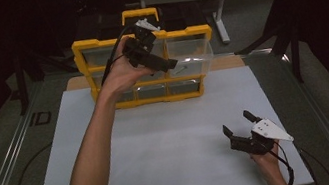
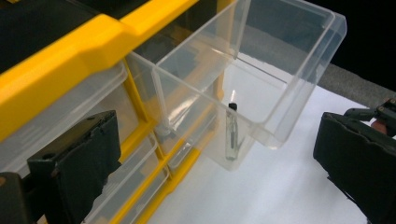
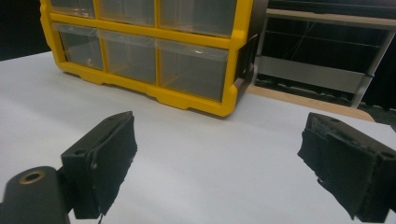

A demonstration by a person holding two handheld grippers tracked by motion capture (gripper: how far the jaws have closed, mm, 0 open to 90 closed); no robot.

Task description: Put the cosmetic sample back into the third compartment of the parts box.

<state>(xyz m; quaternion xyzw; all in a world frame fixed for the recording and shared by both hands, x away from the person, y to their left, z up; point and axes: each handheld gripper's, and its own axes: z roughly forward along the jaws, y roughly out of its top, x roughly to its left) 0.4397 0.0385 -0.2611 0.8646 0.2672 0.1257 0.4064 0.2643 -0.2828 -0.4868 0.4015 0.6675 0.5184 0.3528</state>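
A yellow organiser cabinet (image 1: 94,46) (image 3: 196,39) with clear drawers stands at the back of the white table (image 1: 160,139). Its upper right clear drawer (image 1: 192,60) (image 2: 280,70) is pulled out. A small slender item with a black top (image 2: 231,133) leans inside it. My left gripper (image 1: 167,63) (image 2: 217,123) is held up in front of that drawer, open, with nothing between its jaws. My right gripper (image 1: 237,122) (image 3: 219,130) rests low at the near right of the table, open and empty, facing the cabinet.
The other drawers of the cabinet (image 2: 70,51) are pushed in. Bare white tabletop stretches between the cabinet and the right gripper. A grey metal frame (image 1: 219,7) stands behind the table, and dark floor lies on both sides.
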